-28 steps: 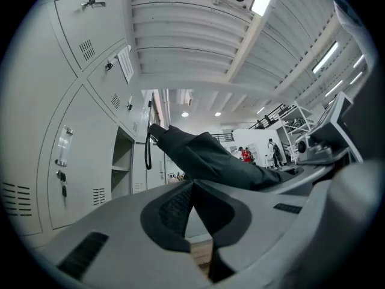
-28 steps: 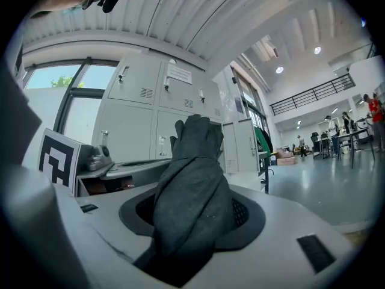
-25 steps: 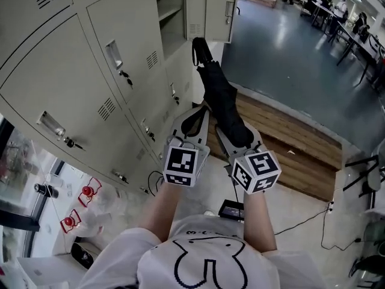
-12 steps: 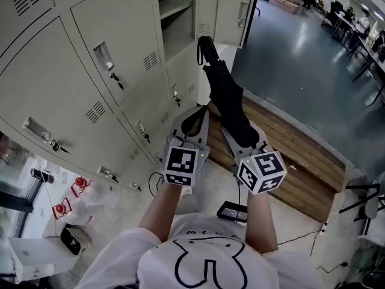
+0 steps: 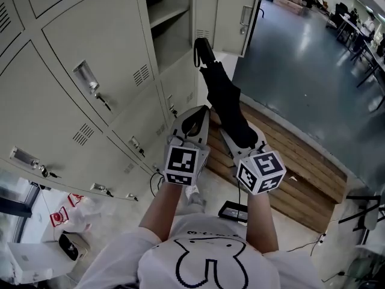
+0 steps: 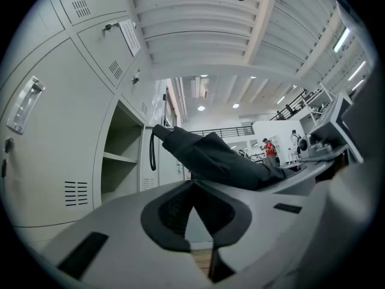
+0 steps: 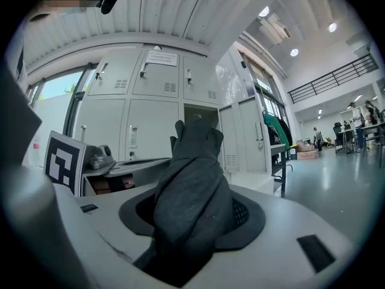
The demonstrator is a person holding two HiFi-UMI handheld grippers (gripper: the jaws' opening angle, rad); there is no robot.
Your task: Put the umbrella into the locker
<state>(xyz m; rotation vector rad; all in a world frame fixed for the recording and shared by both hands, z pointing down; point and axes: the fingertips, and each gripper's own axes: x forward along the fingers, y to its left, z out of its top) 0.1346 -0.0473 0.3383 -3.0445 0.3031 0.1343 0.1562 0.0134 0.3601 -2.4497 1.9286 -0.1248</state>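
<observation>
A black folded umbrella point(image 5: 222, 95) points away from me, its strap end point(image 5: 201, 46) near the open locker point(image 5: 171, 8) at the top centre. My right gripper point(image 5: 243, 138) is shut on the umbrella's lower part; in the right gripper view the dark fabric point(image 7: 192, 185) fills the space between the jaws. My left gripper point(image 5: 201, 112) hangs just left of the umbrella, shut, with nothing held. In the left gripper view its jaw tips point(image 6: 192, 185) meet, the umbrella point(image 6: 216, 158) crosses above them, and the open locker point(image 6: 120, 161) with a shelf stands to the left.
Closed grey lockers with keys point(image 5: 90, 86) line the left side. The open locker's door point(image 5: 231, 11) stands out to the right. A wooden platform point(image 5: 295, 146) runs below the lockers, with a black device point(image 5: 231, 210) and cables on the floor beside it.
Both grippers and the umbrella have moved along the locker row. The open locker now looks larger and nearer to the umbrella's tip. Neither grip has changed.
</observation>
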